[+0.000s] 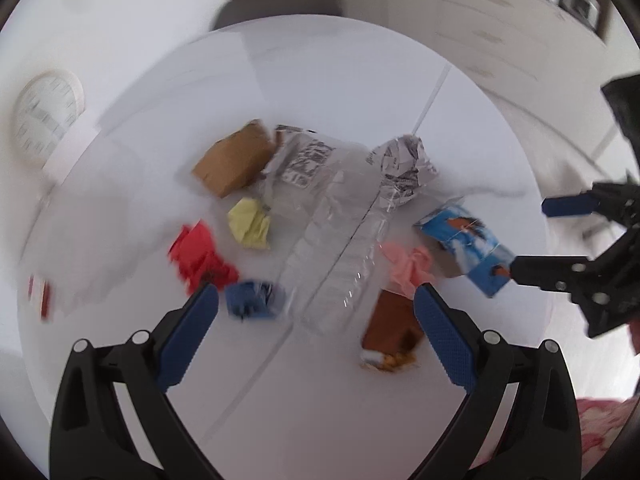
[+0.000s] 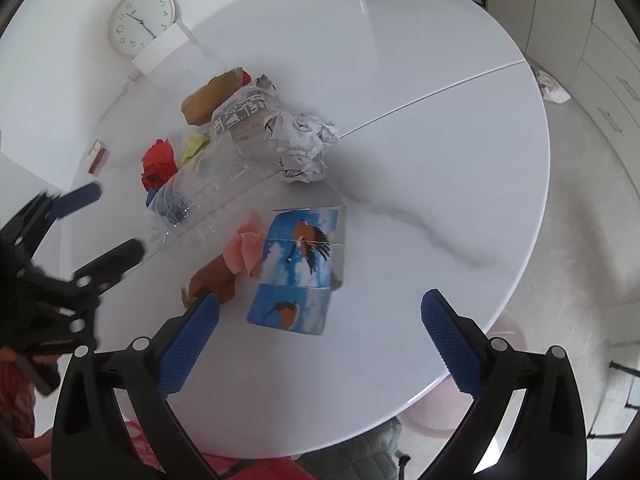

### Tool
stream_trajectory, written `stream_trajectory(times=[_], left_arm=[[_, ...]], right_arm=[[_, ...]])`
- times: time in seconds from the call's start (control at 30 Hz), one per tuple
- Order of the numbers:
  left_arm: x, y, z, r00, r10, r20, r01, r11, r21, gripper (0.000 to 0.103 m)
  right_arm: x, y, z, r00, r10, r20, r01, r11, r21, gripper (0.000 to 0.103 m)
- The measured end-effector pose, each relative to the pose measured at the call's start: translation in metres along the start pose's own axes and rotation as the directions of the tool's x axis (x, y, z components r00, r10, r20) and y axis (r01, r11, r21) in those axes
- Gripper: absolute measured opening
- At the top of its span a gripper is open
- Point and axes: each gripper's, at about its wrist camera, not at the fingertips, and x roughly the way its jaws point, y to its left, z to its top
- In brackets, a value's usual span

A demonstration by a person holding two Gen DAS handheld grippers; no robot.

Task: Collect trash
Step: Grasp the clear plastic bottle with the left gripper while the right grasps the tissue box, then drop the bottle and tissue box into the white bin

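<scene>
Where litter gathers, round white table [image 2: 420, 80], wall clock [image 2: 142, 21], grey floor [image 2: 580, 220].

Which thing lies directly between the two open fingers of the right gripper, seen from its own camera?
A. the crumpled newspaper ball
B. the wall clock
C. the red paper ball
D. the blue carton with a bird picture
D: the blue carton with a bird picture lies flat on the white table, straight ahead of the open right gripper.
</scene>
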Motion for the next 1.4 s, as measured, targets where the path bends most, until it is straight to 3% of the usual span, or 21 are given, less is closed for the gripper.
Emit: stream_trajectory(times=[0.17,0.3,0.63,0.77,0.9,0.97,1.23,1.4], left_arm=[[0.039,-0.01,0.014,0.998,-0.041,-0.052,0.048,0.987,0.154,0.09],[0.059,-0.015,0.019,0.994,-0.064,-0.089,0.081,0.976,0.201,0.064],[0.049,0.002,0.017,0.991,-0.122,-0.047,0.126,0.989,0.077,0.063],[0.029,0.013,0.009,0.992,-0.125,-0.007,0.125,0.992,-0.017,0.063],[0.007,0.019,-0.001,0.994,-0.103,0.026,0.105,0.991,-0.085,0.063],[0.0,0.021,-0.001,0.994,-0.103,0.036,0.106,0.988,-0.11,0.063],[-0.025,0.009,-0.001,0.993,-0.098,0.064,0.106,0.985,-0.133,0.063],[-0.046,-0.03,-0.003,0.986,-0.145,0.079,0.153,0.983,-0.101,0.063]], right_arm=[[0.001,-0.009,-0.008,1.0,-0.03,-0.01,0.03,0.997,0.068,0.1],[0.003,-0.011,-0.011,0.999,-0.036,-0.013,0.037,0.995,0.093,0.1],[0.038,0.014,0.012,0.995,-0.085,-0.059,0.086,0.996,0.017,0.1],[0.057,0.018,0.02,0.989,-0.112,-0.099,0.114,0.993,0.01,0.086],[0.059,0.018,0.025,0.987,-0.117,-0.109,0.118,0.993,0.002,0.055],[0.057,0.015,0.025,0.988,-0.11,-0.113,0.11,0.994,-0.006,0.048],[0.0,-0.026,0.005,1.0,0.0,-0.026,0.002,0.997,0.073,0.048],[-0.049,-0.073,-0.041,0.999,-0.045,0.021,0.042,0.991,0.127,0.048]])
